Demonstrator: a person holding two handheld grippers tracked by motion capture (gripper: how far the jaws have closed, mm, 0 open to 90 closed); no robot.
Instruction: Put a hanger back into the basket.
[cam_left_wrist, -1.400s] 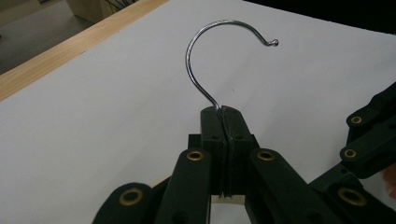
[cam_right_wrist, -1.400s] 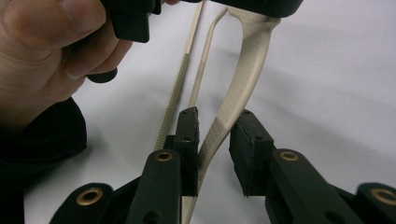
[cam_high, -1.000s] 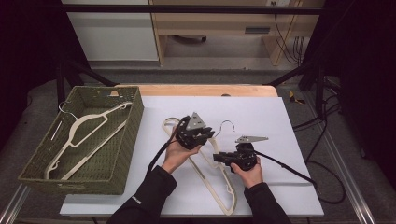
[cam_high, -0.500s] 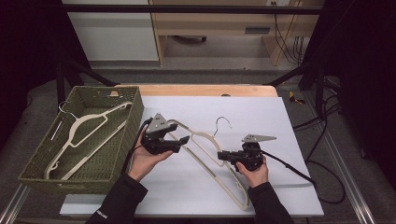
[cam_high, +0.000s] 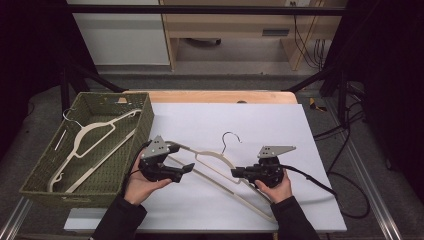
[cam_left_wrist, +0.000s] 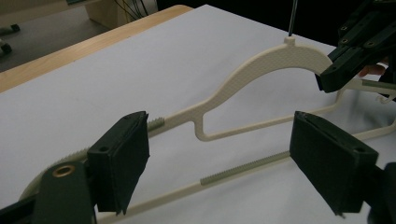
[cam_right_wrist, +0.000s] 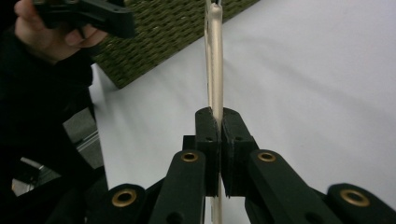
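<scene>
A cream plastic hanger (cam_high: 210, 156) with a wire hook lies slantwise on the white table (cam_high: 260, 120). My right gripper (cam_high: 234, 173) is shut on its shoulder just right of the hook; in the right gripper view the pads (cam_right_wrist: 220, 122) pinch the thin cream edge (cam_right_wrist: 215, 56). My left gripper (cam_high: 182, 158) is at the hanger's left end and its jaws have just been opening. In the left gripper view its pads (cam_left_wrist: 219, 163) stand wide apart, with the hanger's arm (cam_left_wrist: 261, 65) and ridged bar between them, untouched. The right gripper (cam_left_wrist: 327, 79) shows beyond.
A green woven basket (cam_high: 145, 120) stands at the table's left with another cream hanger (cam_high: 90, 132) in it. Its wall (cam_right_wrist: 187, 28) is behind the held hanger. A wooden strip (cam_high: 220, 96) edges the table's far side. Cables trail off the right side.
My left gripper has moved left along the hanger from near the hook to its left end, and its jaws have opened. The right gripper has stayed shut on the hanger and lifted slightly.
</scene>
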